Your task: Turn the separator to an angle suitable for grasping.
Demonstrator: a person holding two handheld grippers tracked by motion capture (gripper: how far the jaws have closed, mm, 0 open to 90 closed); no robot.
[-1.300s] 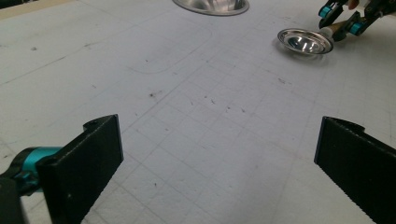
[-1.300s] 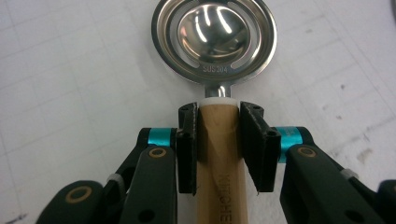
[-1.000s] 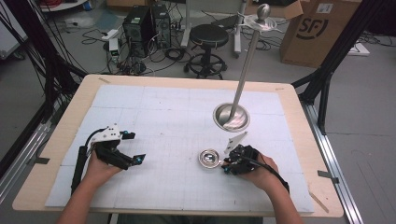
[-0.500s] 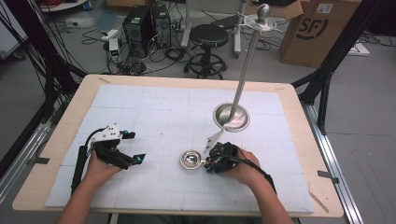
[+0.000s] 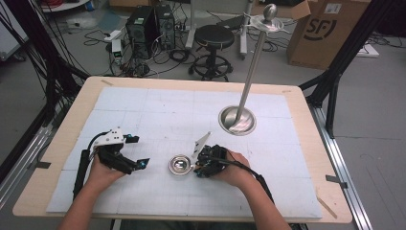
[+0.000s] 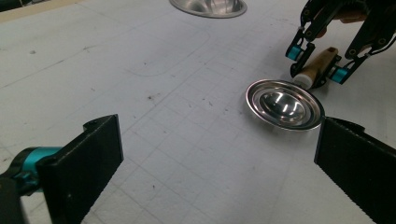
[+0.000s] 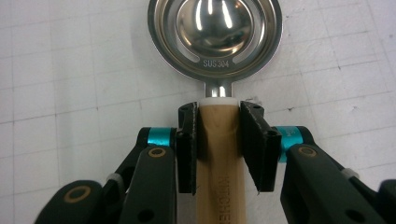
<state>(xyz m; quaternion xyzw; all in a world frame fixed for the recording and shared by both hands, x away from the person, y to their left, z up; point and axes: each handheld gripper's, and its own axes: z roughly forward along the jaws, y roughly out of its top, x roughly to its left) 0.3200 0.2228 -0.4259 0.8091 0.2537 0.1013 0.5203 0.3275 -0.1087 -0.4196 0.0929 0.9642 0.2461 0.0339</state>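
- Right gripper (image 7: 217, 140) is clamped on the wooden handle (image 7: 217, 154) of a steel ladle-like utensil (image 5: 180, 166), whose bowl lies on the white mat (image 5: 158, 115) near the front.
- Left gripper (image 6: 219, 163) hangs spread wide, holding nothing, just left of the bowl.
- Tall metal stand (image 5: 238, 120) is well apart; I judge the utensil is grasped, with carrying and placing left.

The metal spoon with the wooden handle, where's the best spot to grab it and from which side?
Probably the wooden handle, just behind the white collar, approached from its free end. It is straight and narrow between flat jaws; the shiny bowl is wide, shallow and slippery. The right gripper already grips there.
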